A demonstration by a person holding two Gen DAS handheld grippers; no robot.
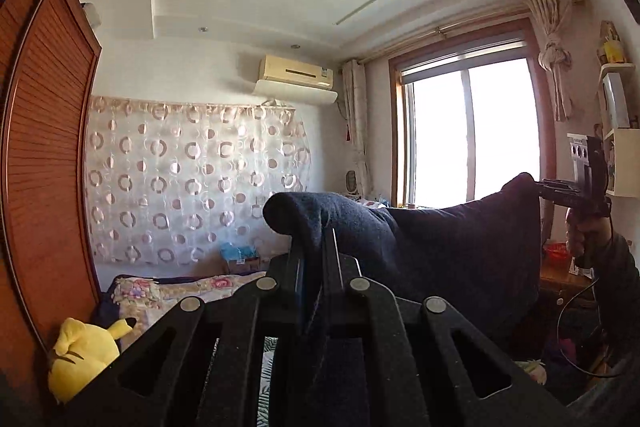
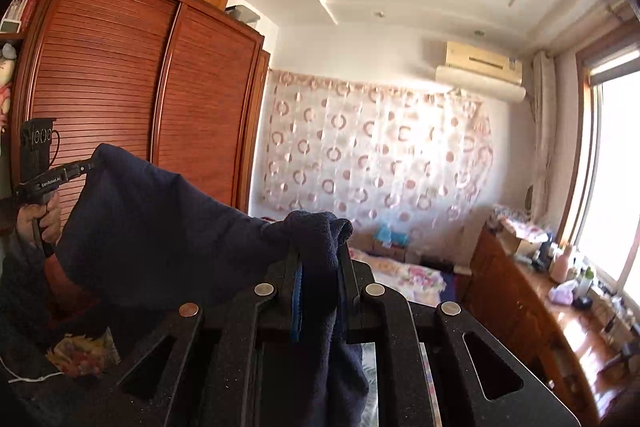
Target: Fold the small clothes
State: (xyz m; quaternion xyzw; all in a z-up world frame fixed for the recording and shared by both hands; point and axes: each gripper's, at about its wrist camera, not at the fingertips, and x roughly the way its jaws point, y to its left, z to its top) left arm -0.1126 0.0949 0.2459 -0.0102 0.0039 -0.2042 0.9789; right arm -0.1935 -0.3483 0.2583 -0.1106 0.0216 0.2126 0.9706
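Note:
A dark navy garment [image 1: 452,251] hangs in the air, stretched between both grippers, high above the bed. My left gripper [image 1: 316,227] is shut on one top corner, with cloth bunched over its fingertips. In the left wrist view the right gripper [image 1: 540,187] grips the other corner at the right, held in a hand [image 1: 588,231]. From the right wrist view the same garment [image 2: 160,223] spreads to the left. There my right gripper [image 2: 320,239] is shut on a thick fold of it, and the left gripper [image 2: 90,165] pinches the far corner.
A bed with a floral cover [image 1: 176,291] lies below, with a yellow plush toy [image 1: 80,359] at its near left. A brown slatted wardrobe [image 2: 132,99] stands at the left. A wooden dresser [image 2: 532,303] crowded with bottles runs under the window [image 1: 468,131].

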